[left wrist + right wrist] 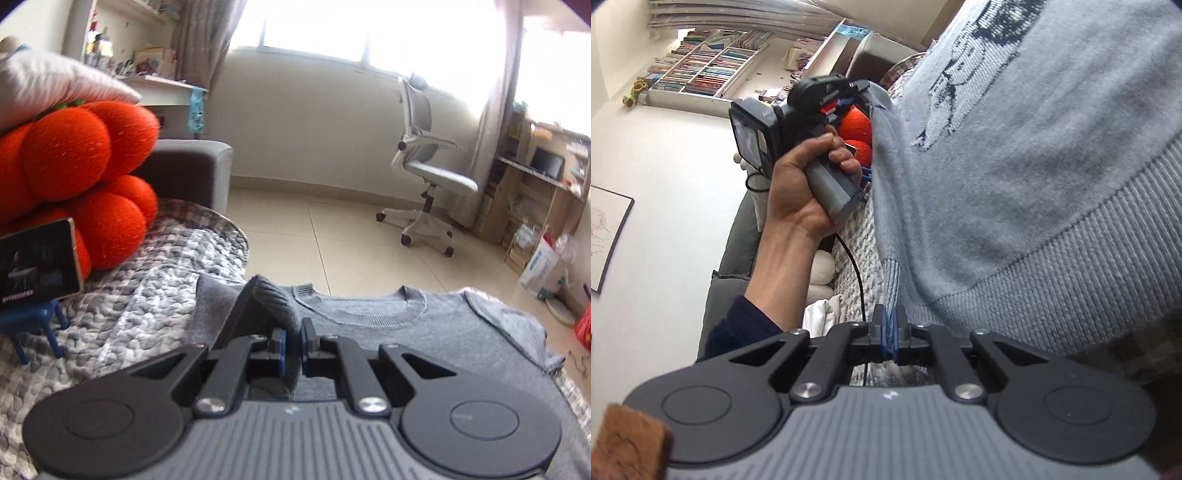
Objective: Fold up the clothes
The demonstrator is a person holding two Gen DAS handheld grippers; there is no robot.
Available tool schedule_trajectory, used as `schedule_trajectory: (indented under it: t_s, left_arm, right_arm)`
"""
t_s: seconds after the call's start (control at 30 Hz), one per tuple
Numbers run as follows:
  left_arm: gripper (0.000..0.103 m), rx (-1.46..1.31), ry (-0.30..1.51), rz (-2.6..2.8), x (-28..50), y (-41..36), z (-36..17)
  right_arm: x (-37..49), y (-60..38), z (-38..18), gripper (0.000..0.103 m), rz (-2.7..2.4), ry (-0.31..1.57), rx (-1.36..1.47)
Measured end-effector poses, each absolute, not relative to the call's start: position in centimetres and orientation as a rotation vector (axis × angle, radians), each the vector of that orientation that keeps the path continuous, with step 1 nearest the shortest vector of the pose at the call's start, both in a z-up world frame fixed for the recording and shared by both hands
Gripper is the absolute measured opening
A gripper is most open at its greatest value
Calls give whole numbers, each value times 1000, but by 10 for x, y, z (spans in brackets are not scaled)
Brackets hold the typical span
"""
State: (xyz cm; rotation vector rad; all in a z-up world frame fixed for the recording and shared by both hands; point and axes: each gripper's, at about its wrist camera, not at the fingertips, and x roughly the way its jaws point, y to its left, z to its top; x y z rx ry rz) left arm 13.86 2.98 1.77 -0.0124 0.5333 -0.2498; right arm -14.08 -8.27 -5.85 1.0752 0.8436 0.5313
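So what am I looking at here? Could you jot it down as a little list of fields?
setting: a room with a quilted cover, tiled floor, bright window
garment: grey sweater, lying on the cover, collar toward the window
left tool: shut on a sweater cuff, held by a hand
right tool: shut on a ribbed edge of the sweater
nearby: orange pumpkin cushions, white office chair, small screen on a blue stand
stage: fold under way, not finished
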Motion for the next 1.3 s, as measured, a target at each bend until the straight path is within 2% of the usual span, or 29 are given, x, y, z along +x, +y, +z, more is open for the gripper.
schedule_trajectory:
  t_s: [0.27, 0.33, 0.4, 0.47, 0.57, 0.7, 0.87, 0.93, 0.97, 1.13, 1.3]
  left_arm:
    - [10, 154, 641, -319, 141, -30, -9]
    - [17, 158, 661, -344, 140, -30, -10]
    - [36, 138, 650, -373, 135, -23, -3]
    - [48, 66, 632, -402, 130, -6, 9]
    - [54, -41, 604, -438, 123, 19, 25]
    - [54, -131, 633, -374, 122, 52, 24]
    - [53, -223, 709, -249, 123, 89, 14]
    - [53, -252, 719, -220, 124, 101, 13]
    - [53, -265, 722, -212, 125, 105, 11]
    - [53, -316, 776, -163, 132, 115, 4]
    - [53, -349, 823, -119, 138, 123, -3]
  right_arm:
    - [-148, -89, -53, 5, 474, 867, 946]
    - [-146, -91, -50, 5, 457, 874, 908]
    - [-144, -93, -46, 9, 443, 879, 861]
    - [-143, -94, -41, 13, 421, 873, 797]
    - [-137, -100, -30, 15, 396, 844, 696]
    - [-113, -107, -17, 15, 362, 827, 528]
    - [-35, -121, -4, 18, 358, 893, 526]
    - [2, -127, 6, 37, 373, 897, 491]
    - [20, -127, 10, 50, 391, 889, 434]
    - [96, -80, 11, 51, 376, 757, -165]
    - [148, -38, -20, 51, 443, 700, -427]
